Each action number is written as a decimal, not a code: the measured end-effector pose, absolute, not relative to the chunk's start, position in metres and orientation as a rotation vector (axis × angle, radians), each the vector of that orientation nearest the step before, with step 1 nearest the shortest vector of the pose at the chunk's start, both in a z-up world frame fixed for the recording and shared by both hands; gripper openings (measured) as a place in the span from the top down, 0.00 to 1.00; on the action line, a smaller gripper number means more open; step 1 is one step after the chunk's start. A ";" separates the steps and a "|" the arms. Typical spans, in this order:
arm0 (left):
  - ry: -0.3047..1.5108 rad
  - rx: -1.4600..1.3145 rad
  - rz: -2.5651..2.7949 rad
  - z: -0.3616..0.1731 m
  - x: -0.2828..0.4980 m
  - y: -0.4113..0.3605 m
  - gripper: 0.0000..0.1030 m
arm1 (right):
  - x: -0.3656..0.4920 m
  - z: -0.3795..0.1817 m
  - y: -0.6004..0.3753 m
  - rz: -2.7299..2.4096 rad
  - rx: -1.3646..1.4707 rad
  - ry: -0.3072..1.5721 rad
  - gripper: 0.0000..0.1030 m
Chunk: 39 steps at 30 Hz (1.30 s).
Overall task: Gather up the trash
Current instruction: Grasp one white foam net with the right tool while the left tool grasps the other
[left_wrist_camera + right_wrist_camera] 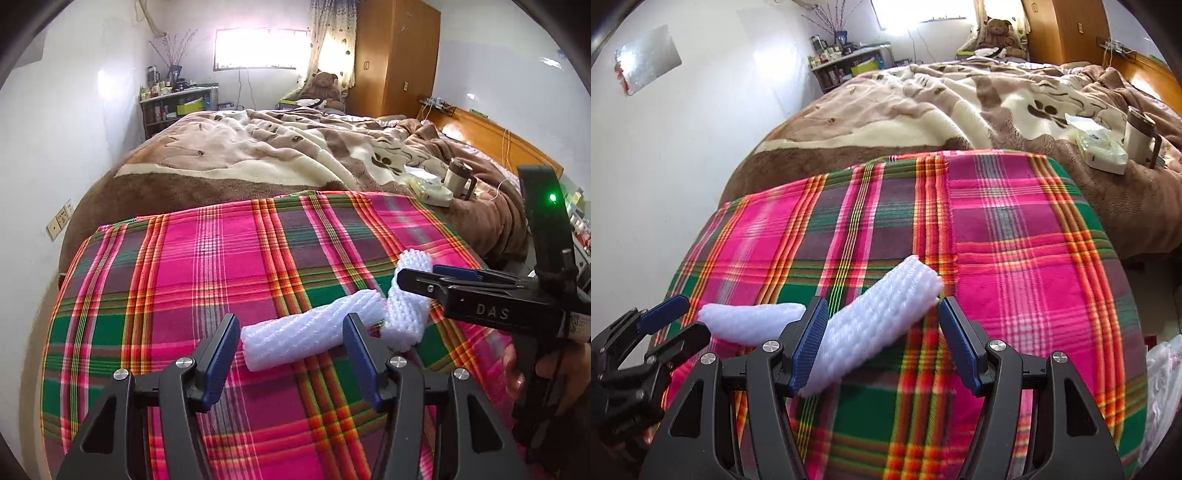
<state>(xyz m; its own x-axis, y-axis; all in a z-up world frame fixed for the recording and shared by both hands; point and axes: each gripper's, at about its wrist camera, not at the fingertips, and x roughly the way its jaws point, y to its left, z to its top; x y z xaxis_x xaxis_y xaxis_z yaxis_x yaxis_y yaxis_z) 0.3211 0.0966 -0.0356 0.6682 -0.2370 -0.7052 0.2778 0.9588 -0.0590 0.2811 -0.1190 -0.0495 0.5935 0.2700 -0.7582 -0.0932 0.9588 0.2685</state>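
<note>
We find two white foam sleeves lying on a plaid cloth (229, 258), one crossing the other's end. The step in hand is the approach: neither sleeve is gripped yet.

The left gripper (291, 354) stands with its fingers apart, and the left sleeve (306, 328) lies crosswise between and just beyond the fingertips, its right end tucked behind the right finger. No pad presses on it.

The right gripper (882, 347) also has its fingers apart. The right sleeve (875, 317) runs diagonally through the gap, its lower end behind the left finger, its upper end just beside the right fingertip. We see no pad bearing on the foam.

In our judgement the next move calls for each gripper to settle lower so the sleeve sits squarely between the pads, then close gently, as the foam will likely crush. Because the sleeves overlap, lifting one may drag the other.
</note>
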 end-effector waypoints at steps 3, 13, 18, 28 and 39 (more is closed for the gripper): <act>0.798 0.076 -0.309 -0.039 0.324 0.095 0.44 | 0.287 -0.057 -0.114 0.215 0.222 0.954 0.38; 0.832 0.162 -0.366 -0.054 0.336 0.078 0.44 | 0.281 -0.053 -0.114 0.206 0.199 0.924 0.74; 0.847 0.208 -0.391 -0.061 0.341 0.069 0.44 | 0.281 -0.052 -0.128 0.195 0.236 0.922 0.75; 0.898 0.235 -0.406 -0.075 0.343 0.053 0.39 | 0.271 -0.044 -0.147 0.181 0.257 0.891 0.75; 0.896 0.121 -0.350 -0.069 0.333 0.049 0.72 | 0.249 -0.037 -0.163 0.165 0.240 0.854 0.75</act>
